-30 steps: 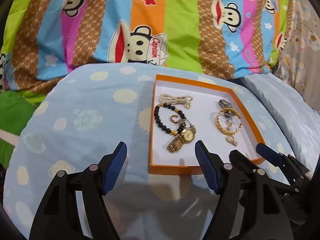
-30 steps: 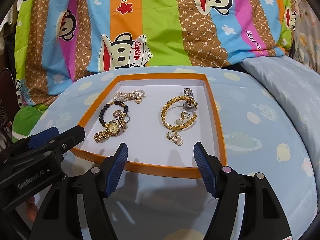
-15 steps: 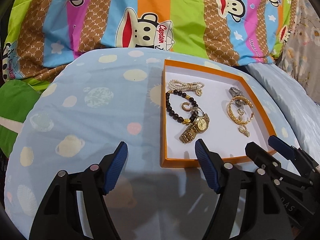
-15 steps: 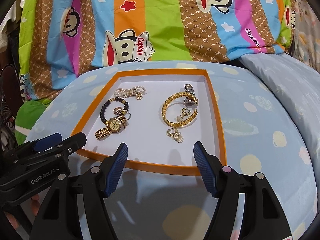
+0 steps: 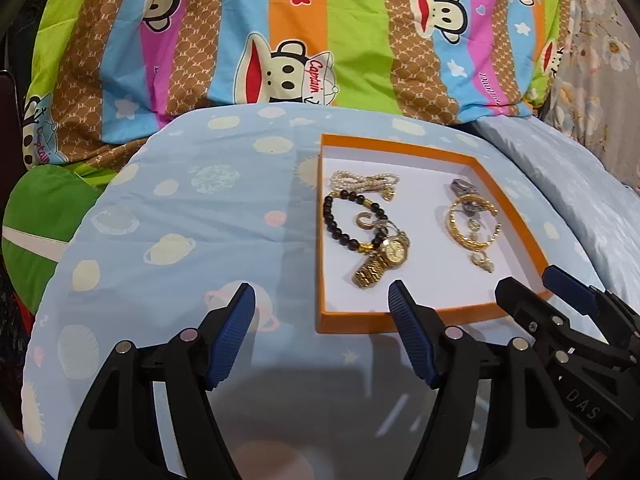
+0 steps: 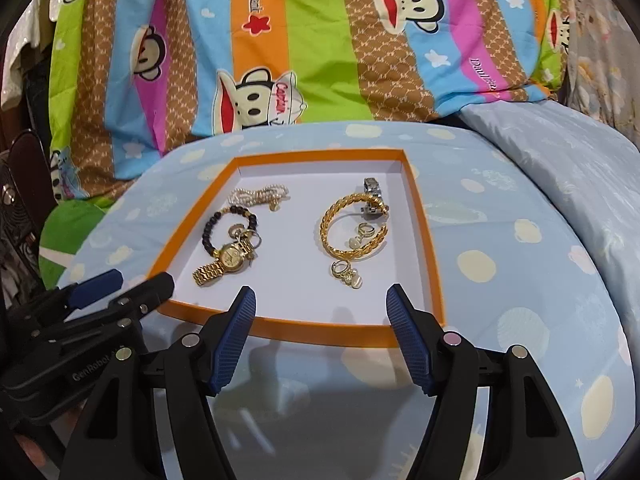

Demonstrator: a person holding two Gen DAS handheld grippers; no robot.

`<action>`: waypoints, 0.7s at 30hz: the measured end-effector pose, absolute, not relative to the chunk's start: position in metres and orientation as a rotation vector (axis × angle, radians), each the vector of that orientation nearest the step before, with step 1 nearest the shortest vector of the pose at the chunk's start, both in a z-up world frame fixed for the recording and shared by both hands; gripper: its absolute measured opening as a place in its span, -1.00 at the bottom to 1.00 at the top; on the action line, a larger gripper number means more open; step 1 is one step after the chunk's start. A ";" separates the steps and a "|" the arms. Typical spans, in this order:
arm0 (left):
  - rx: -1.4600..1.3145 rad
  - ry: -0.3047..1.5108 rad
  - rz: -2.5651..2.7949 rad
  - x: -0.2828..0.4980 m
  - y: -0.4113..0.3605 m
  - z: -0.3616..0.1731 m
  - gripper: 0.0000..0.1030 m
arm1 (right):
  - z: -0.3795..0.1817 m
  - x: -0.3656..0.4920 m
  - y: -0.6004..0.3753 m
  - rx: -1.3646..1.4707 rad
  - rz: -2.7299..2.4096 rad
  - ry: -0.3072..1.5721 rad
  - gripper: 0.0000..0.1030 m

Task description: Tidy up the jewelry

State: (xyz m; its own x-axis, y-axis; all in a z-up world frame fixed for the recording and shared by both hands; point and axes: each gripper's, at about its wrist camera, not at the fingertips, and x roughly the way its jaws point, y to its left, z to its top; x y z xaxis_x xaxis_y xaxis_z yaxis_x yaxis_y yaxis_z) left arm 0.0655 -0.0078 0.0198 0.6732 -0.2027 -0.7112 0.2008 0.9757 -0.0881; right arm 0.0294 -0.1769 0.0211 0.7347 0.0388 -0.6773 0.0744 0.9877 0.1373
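Jewelry tray [image 6: 304,332] btwn empty grippers

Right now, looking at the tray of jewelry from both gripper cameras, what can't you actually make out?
- Silver watch: its band is partly hidden behind the gold bangle in both views.
- Small rings near the bangle: too small to count or tell apart.
- Gold watch: dial too small to read.
- Left gripper and right gripper: bodies cut off by the bottom edge; the holding hands are out of view.
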 end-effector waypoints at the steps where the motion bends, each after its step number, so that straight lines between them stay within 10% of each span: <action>1: 0.001 0.796 -0.227 0.063 -0.009 0.021 0.29 | 0.023 0.026 -0.177 0.161 -0.023 0.740 0.29; 21: 0.049 0.773 -0.172 0.025 -0.019 0.014 0.29 | 0.009 -0.013 -0.172 0.132 -0.100 0.762 0.29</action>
State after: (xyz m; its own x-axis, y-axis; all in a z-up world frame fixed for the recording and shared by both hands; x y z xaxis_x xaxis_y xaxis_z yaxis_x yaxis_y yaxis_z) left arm 0.0247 -0.0189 0.0142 0.7023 -0.1366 -0.6987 0.1723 0.9849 -0.0194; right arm -0.0125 -0.1725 0.0089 0.7191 -0.0427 -0.6936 0.1380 0.9870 0.0823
